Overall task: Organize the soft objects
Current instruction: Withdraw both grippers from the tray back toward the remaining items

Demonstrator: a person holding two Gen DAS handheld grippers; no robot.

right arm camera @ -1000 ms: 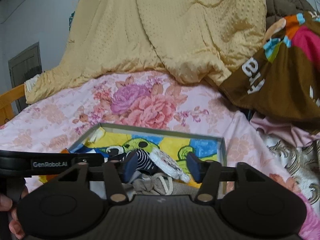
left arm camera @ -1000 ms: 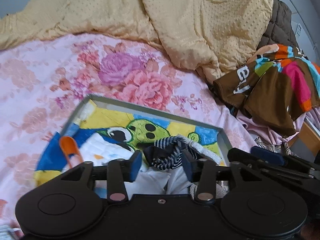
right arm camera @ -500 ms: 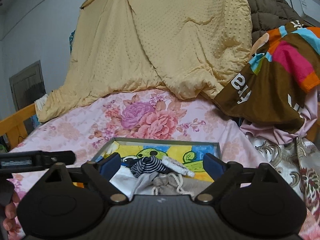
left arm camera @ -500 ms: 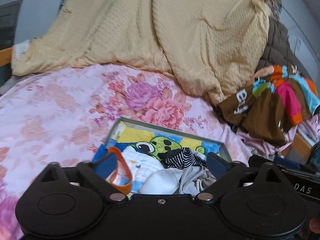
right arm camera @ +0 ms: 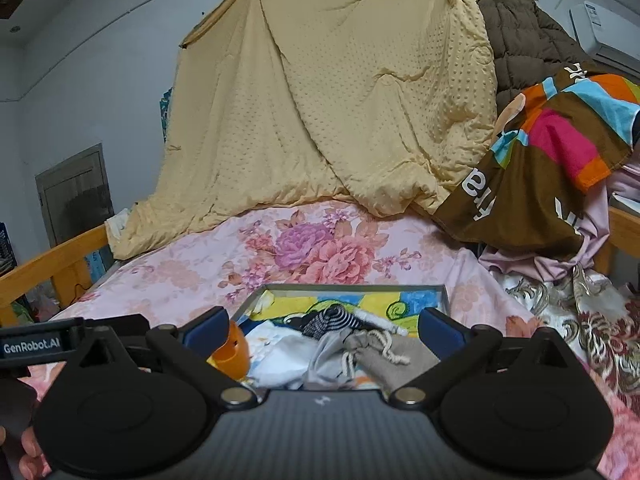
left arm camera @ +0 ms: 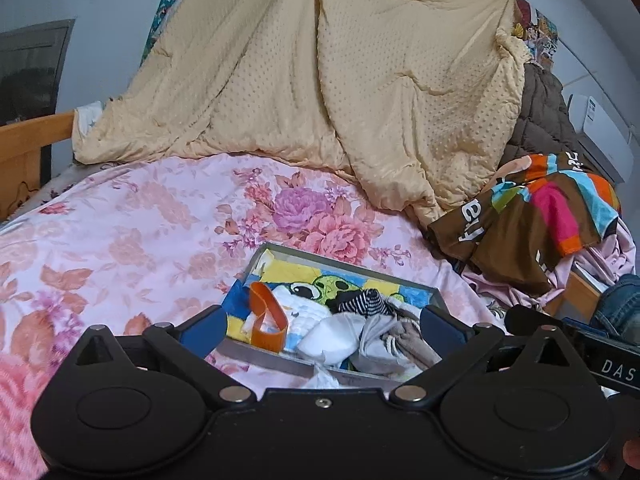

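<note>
A shallow grey tray point(left arm camera: 352, 261) with a cartoon alien print lies on the floral bed sheet; its rim also shows in the right wrist view point(right arm camera: 352, 289). In it lie a striped dark sock point(left arm camera: 366, 303) point(right arm camera: 332, 319), white cloths point(left arm camera: 332, 334), a grey drawstring pouch point(right arm camera: 380, 354) and an orange strap point(left arm camera: 267, 318) point(right arm camera: 232, 354). My left gripper point(left arm camera: 322, 326) is open and empty, held above the tray's near edge. My right gripper point(right arm camera: 322, 326) is open and empty too, above the near side of the tray.
A yellow dotted quilt point(left arm camera: 340, 92) hangs behind the bed. A brown multicoloured garment point(left arm camera: 532, 220) and pink cloth pile lie at the right. A wooden bed rail point(right arm camera: 52, 260) runs along the left. The floral sheet point(left arm camera: 140, 224) spreads left of the tray.
Both grippers opened wide, the left letting go of the striped sock into the tray, and both pulled back and up from the tray.
</note>
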